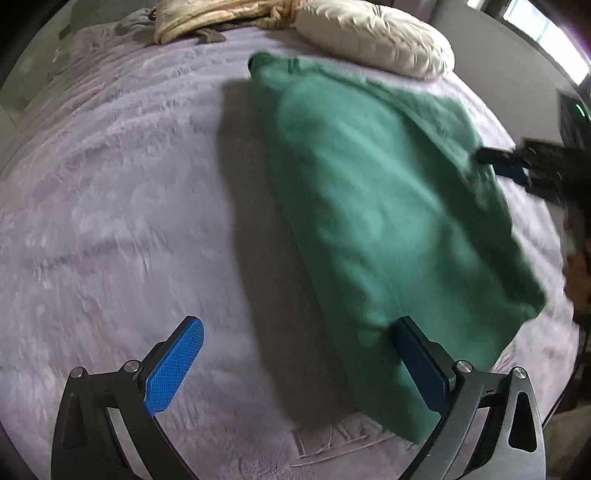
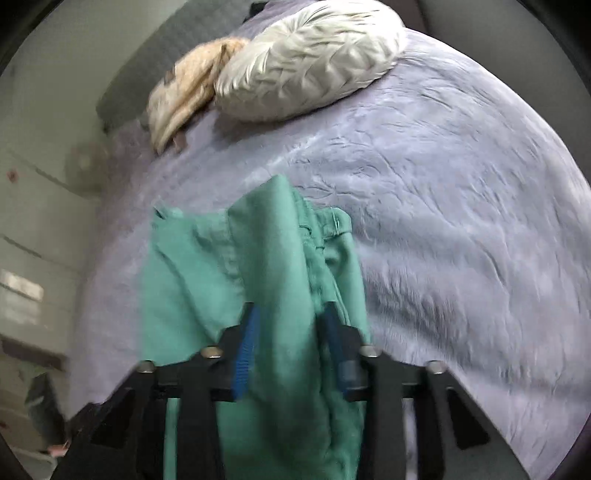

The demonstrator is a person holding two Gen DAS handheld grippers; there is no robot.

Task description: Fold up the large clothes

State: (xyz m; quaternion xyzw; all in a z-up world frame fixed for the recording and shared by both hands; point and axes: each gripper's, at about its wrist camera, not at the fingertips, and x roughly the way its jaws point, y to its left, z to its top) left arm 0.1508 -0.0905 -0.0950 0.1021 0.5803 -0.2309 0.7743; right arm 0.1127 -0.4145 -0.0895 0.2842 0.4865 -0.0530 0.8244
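A large green garment (image 1: 373, 206) is folded into a long slab above the lilac bedspread (image 1: 110, 184). My left gripper (image 1: 299, 332) is open, its right finger (image 1: 417, 354) touching the garment's near edge and its left finger over bare bedspread. My right gripper (image 2: 290, 321) is shut on a bunched edge of the green garment (image 2: 266, 251) and holds it up off the bed. The right gripper also shows in the left wrist view (image 1: 495, 155), at the garment's far right edge.
A cream round pillow (image 1: 373, 37) and a tan bundle of cloth (image 1: 210, 14) lie at the head of the bed. The bedspread (image 2: 461, 221) stretches wide to the right. White drawers (image 2: 33, 266) stand left of the bed.
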